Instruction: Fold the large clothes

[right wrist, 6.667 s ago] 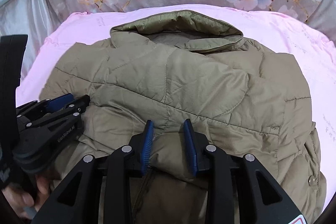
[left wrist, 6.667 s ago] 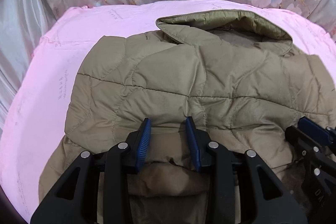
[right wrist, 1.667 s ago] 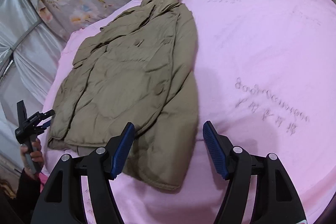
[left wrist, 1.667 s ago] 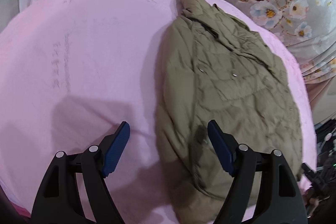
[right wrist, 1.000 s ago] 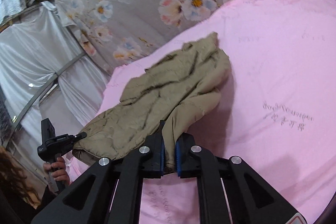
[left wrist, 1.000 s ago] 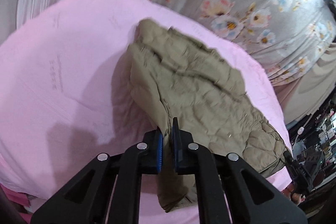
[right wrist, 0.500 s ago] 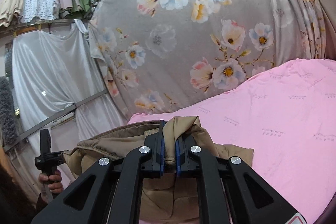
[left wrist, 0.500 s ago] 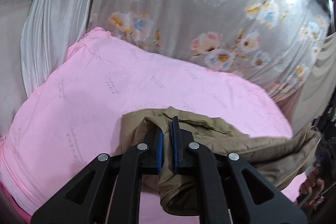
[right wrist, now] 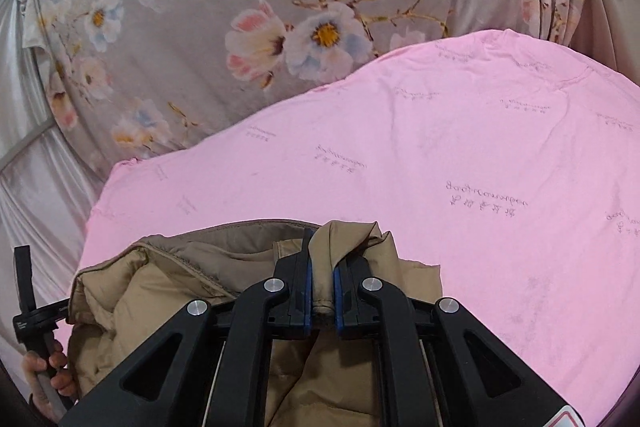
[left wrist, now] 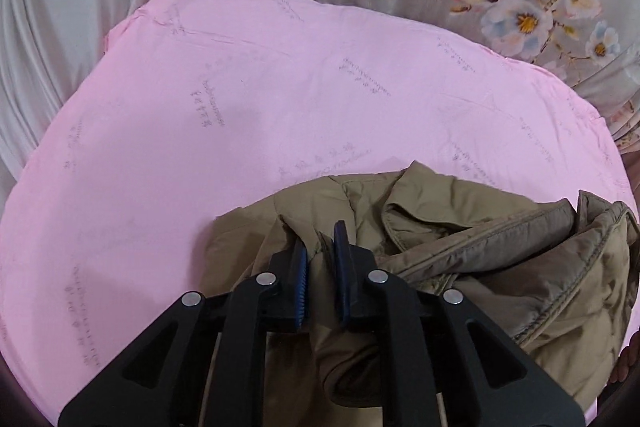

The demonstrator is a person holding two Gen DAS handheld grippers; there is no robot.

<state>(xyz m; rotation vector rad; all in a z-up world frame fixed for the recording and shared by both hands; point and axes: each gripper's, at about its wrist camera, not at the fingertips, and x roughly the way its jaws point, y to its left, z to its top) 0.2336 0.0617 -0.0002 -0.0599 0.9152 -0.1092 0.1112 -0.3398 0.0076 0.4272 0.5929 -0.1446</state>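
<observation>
The olive quilted jacket [left wrist: 460, 227] lies bunched at the near edge of the pink bedsheet [left wrist: 280, 87], its collar and hem crumpled toward the right. My left gripper [left wrist: 320, 239] has a fold of the jacket between its blue pads, and its jaws are opening. In the right wrist view the jacket [right wrist: 168, 279] hangs in a heap at lower left, and my right gripper [right wrist: 321, 247] is shut on a pinched fold that sticks up between its pads. The left gripper's black handle [right wrist: 28, 307] shows at the far left, held by a hand [right wrist: 48, 379].
The pink sheet [right wrist: 480, 147] stretches wide beyond the jacket. A grey floral curtain [right wrist: 280, 7] hangs behind the bed. A white drape [left wrist: 60, 7] hangs at the left. Part of a hand [left wrist: 628, 359] shows at the right edge.
Both grippers have swung down and toward the near edge with the jacket, which now rests bunched on the sheet. The left pads stand slightly further apart than before.
</observation>
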